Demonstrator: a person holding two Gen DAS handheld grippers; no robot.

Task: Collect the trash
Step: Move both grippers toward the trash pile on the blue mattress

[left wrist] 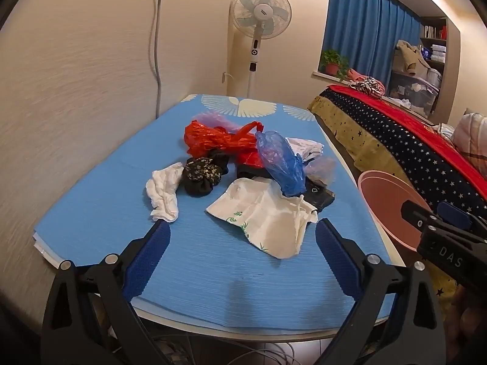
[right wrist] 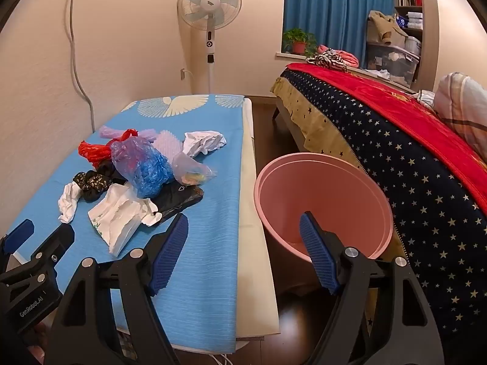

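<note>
A heap of trash lies on the blue cloth [left wrist: 213,267] that covers the table, and everything else is placed from that heap. At its near edge sits a crumpled white paper bag [left wrist: 268,222] with a green print, touching a flat black packet [left wrist: 319,196] on its right. A blue plastic bag [left wrist: 281,164] rests on top of the middle of the heap, a red plastic bag [left wrist: 213,140] lies behind it, and a white tissue [left wrist: 164,194] lies on the heap's left side beside a dark flowered cloth [left wrist: 201,176]. More white crumpled paper [right wrist: 204,143] sits at the far right of the heap. Right of the heap, off the table's edge and beside the bed [right wrist: 411,158], stands the empty pink bin [right wrist: 322,200]. The left gripper [left wrist: 242,237] hovers just in front of the heap, jaws spread wide with nothing between them. The right gripper [right wrist: 243,234] hangs to the right of the heap, between table edge and bin, also well open and holding nothing. A standing fan [left wrist: 258,12] is beyond the heap.
</note>
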